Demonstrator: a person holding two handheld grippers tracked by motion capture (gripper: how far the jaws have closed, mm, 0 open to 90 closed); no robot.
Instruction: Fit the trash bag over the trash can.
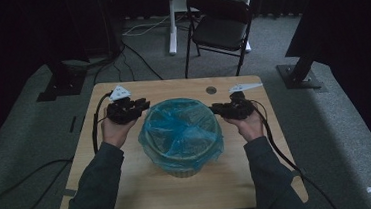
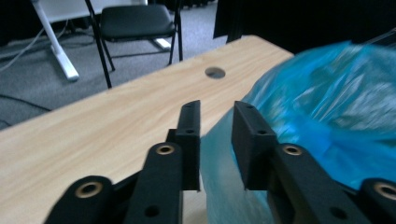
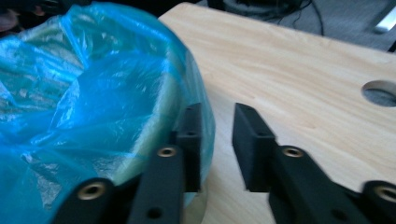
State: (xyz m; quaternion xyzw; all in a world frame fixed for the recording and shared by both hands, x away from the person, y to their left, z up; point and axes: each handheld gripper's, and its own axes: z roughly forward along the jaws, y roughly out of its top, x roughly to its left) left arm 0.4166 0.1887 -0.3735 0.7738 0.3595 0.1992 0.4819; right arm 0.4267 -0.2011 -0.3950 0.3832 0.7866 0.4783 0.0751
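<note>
While we look down on the wooden worktop (image 1: 130,189), we see a round bin (image 1: 183,171) standing near its middle, lined with a blue plastic bag (image 1: 180,130) whose edge is folded over the rim and hangs partway down the outside. Beyond the worktop a black folding chair (image 1: 220,26) stands on the grey carpet.

We hold one hand-held gripper on each side of the bin, both at about rim height. Our left hand-held gripper (image 1: 142,106) sits just beside the bin's left edge. In the left gripper view its jaws stand apart with a clear gap, and the folded-over bag film (image 2: 327,121) shows through that gap and behind the right jaw; we cannot tell whether either pad touches the plastic, and nothing looks pinched.

Our right hand-held gripper (image 1: 215,109) sits just beside the bin's right edge. In the right gripper view its jaws are likewise apart by a similar gap. The left jaw lies right against the bag-covered wall of the bin (image 3: 187,93), while the right jaw stands over bare worktop (image 3: 299,93); bare wood shows between them, so nothing is gripped.

A small round cable hole (image 1: 211,90) sits in the worktop beyond the bin.
</note>
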